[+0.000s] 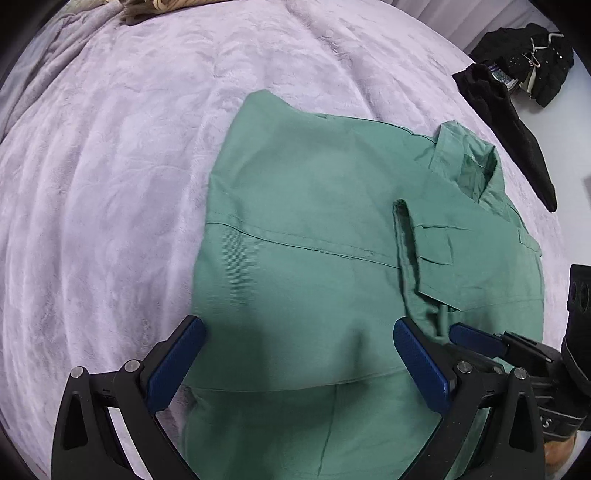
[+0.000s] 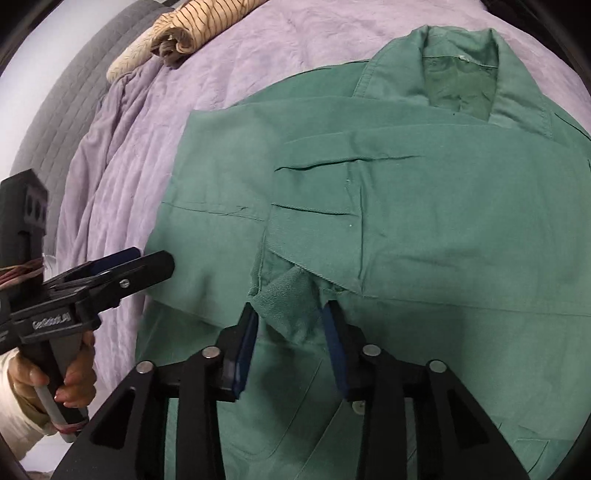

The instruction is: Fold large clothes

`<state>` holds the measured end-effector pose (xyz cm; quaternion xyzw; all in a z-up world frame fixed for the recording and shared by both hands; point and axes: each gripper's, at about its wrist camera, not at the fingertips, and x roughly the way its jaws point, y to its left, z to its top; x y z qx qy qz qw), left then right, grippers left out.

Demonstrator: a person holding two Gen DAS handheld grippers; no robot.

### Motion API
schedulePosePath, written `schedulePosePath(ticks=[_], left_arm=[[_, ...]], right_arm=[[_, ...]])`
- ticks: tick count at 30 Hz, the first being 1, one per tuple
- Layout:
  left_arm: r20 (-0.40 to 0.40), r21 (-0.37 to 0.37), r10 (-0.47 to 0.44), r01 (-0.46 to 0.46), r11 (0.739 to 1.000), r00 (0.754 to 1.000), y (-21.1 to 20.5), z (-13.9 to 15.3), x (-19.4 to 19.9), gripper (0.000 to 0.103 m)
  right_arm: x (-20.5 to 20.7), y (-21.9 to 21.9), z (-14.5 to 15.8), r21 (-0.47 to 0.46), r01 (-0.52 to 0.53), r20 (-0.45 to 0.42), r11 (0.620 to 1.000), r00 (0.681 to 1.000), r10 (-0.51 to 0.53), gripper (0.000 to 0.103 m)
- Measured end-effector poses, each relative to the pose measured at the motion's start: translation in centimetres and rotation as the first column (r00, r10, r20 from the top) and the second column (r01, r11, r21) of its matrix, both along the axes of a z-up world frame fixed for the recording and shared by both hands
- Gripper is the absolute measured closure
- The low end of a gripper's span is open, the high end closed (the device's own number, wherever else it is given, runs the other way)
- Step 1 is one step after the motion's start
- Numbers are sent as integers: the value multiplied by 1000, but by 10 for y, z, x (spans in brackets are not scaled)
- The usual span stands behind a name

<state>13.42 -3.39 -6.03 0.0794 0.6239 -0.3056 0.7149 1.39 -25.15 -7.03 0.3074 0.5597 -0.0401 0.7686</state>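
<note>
Soft even light, faint shadows, strong fisheye bend, dark corners.

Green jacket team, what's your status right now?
Left gripper open above green jacket. Right gripper open around sleeve cuff. Nothing in the way.

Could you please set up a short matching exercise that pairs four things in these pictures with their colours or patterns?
Things:
1. jacket
2. bed cover
3. rolled cloth
4. clothes at the bed's edge

Descriptions:
A. black
B. cream with dark stripes
C. green
D. pale lilac

Pairs: 1-C, 2-D, 3-B, 4-A
</note>
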Motion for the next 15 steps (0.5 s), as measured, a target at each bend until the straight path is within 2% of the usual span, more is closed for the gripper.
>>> schedulePosePath(ticks=[1,2,6,9,11,12,13,15], left_arm=[[-8,-13,-13,13,1000,1000,-4,1,-3,0],[-16,-25,-28,27,999,999,-9,1,-6,0],[-96,-89,-118,109,990,988,-35,-1,-21,0],[-174,-129,-174,153,980,969,-56,-13,-32,0],[-204,-131,-184,160,978,962,-68,-21,-39,0],[-203,-134,-190,165,977,961,-73,-22,-43,0],[-200,-139,-197,172,975,960,-79,-22,-45,0],[-198,-143,-203,176,974,959,-91,-22,-49,1]], right_arm=[[-7,-1,3,22,9,11,1000,1000,-9,47],[-15,-3,5,49,26,16,998,1000,-27,45],[-69,-25,12,88,156,8,984,987,-158,45],[-122,-50,11,136,324,-6,936,945,-326,45],[-166,-68,10,160,450,-13,878,891,-454,45],[-189,-78,9,167,518,-17,839,852,-523,45],[-207,-86,10,174,579,-20,796,810,-585,45],[-246,-104,7,202,703,-29,683,701,-713,45]])
